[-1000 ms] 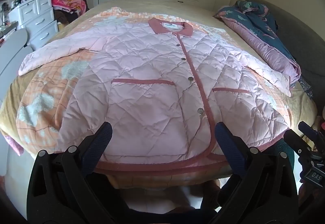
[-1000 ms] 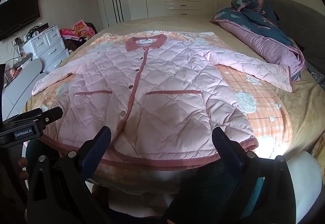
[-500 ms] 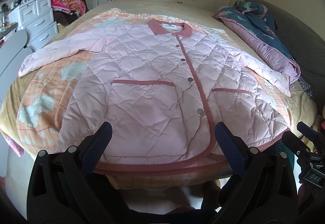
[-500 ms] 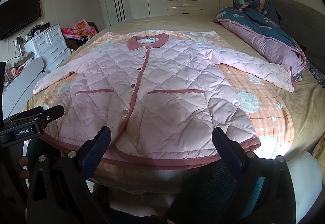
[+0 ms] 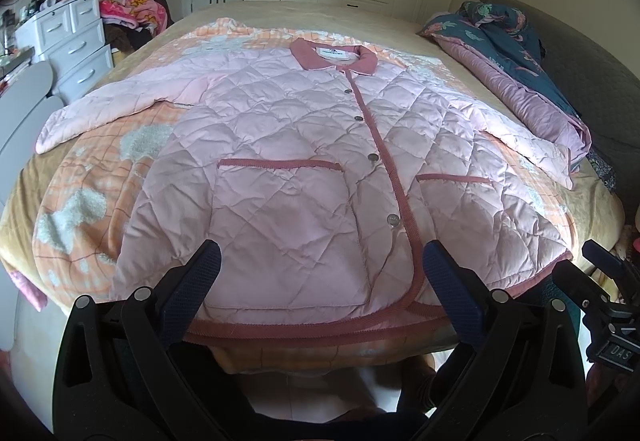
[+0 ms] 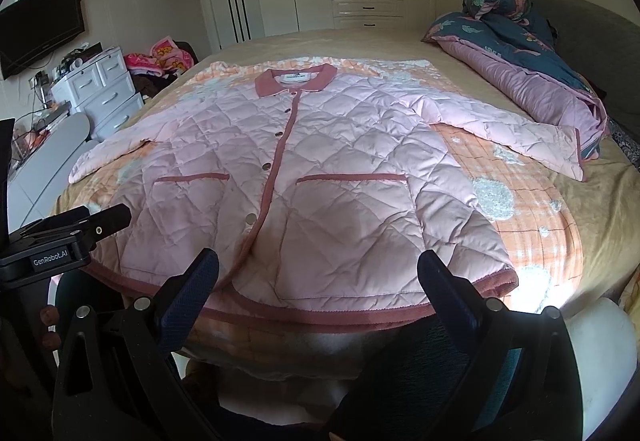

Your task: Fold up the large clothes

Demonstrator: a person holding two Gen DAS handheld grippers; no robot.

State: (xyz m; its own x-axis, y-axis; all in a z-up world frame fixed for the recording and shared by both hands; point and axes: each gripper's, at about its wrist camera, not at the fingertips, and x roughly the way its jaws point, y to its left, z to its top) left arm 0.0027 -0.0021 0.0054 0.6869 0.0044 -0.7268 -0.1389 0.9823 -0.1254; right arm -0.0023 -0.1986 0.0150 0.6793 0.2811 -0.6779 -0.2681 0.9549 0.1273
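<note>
Across the beige-covered bed the quilted pink button-front jacket lies flat with sleeves spread, and we hold both left gripper and right gripper spread wide and empty above its hem, judging that matched, level pinches will likely fold it evenly.

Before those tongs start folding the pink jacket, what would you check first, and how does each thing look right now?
1. Jacket lies flat, front up, buttoned: ok.
2. Both sleeves spread out, left sleeve and right sleeve: ok.
3. Left tongs open, holding nothing: ok.
4. Right tongs open, holding nothing: ok.
5. Right sleeve cuff clear of the quilt: cannot tell, they look to be touching.
6. Hem within reach at the bed edge: ok, likely.
</note>
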